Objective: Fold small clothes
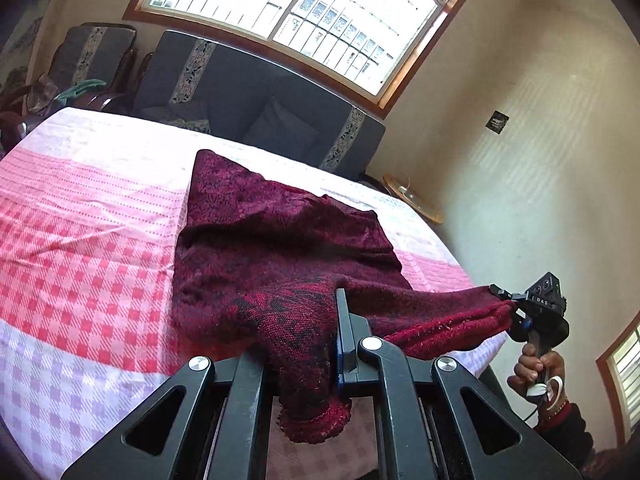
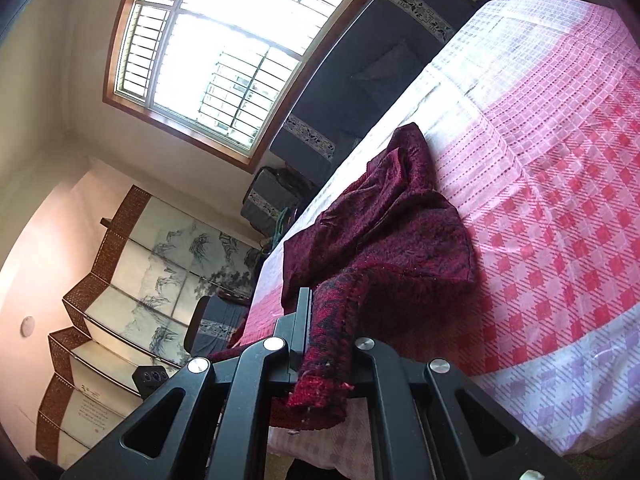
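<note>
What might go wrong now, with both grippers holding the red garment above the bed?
The left gripper pinches a bunched corner of the garment, so its fold may come out uneven. The right gripper holds only a thin edge, which may slip free. The far part, still crumpled on the bedspread, may drag wrinkles along.

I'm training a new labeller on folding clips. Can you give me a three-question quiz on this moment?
1. True or false: both grippers are shut on the maroon knit garment.
2. What pattern covers the table cloth? A stripes of blue, B pink and lilac checks, C plain white.
3. Where does the garment's far end lie?

Key: 1 true. 2 B. 3 On the cloth, near the edge by the dark sofa.
</note>
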Available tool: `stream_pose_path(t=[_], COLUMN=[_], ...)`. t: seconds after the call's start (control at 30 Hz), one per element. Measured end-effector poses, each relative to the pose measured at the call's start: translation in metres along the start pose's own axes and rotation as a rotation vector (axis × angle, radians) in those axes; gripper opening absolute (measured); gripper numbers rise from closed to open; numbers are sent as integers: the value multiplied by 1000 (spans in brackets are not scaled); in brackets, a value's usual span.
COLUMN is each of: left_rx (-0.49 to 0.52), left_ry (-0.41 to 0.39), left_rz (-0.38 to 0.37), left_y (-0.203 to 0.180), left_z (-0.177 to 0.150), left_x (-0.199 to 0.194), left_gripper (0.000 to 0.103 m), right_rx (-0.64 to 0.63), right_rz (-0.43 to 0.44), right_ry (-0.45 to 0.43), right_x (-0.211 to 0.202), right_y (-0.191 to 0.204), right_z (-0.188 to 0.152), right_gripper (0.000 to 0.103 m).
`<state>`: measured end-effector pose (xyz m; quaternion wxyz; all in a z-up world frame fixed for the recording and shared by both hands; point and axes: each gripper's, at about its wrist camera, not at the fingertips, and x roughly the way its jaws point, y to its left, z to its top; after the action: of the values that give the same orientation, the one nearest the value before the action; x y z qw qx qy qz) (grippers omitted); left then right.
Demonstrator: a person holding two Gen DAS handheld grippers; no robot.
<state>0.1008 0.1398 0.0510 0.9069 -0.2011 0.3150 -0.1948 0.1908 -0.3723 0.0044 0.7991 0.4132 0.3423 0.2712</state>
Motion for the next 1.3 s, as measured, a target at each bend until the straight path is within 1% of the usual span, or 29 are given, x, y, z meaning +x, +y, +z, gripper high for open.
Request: stream_pose_path(t=[0.07,0.23,0.37,0.53,0.7,0.83,1.1,1.3], left_rx=[19,24,1,32,69,87,94,76], left_ry=[-3,0,8,7,5,8,27,43], left_rz=[14,53,83,148,219,258,291,305], left_y=[0,9,22,29,33,37,49,61], left_z=[11,35,50,60,67,73,89,97], left_x=[10,38,61,88,112,127,154,173], left_gripper=[9,9,9,9,9,9,9,9], right_rx=[-6,-16,-25,-27,-15,-28,-26,-11], right_rz=[-13,-60,-94,-140,-168,-180,-204,-211], right_ry=[3,19,34,61,77,81,93,99], right_x=[9,35,58,90,117,132,158,174], right_y=[1,-3,-7,-16,-26,-25,-33,-41], right_z=[12,39,57,77,91,100,116,125], right_gripper=[5,5,5,5,5,5,5,6])
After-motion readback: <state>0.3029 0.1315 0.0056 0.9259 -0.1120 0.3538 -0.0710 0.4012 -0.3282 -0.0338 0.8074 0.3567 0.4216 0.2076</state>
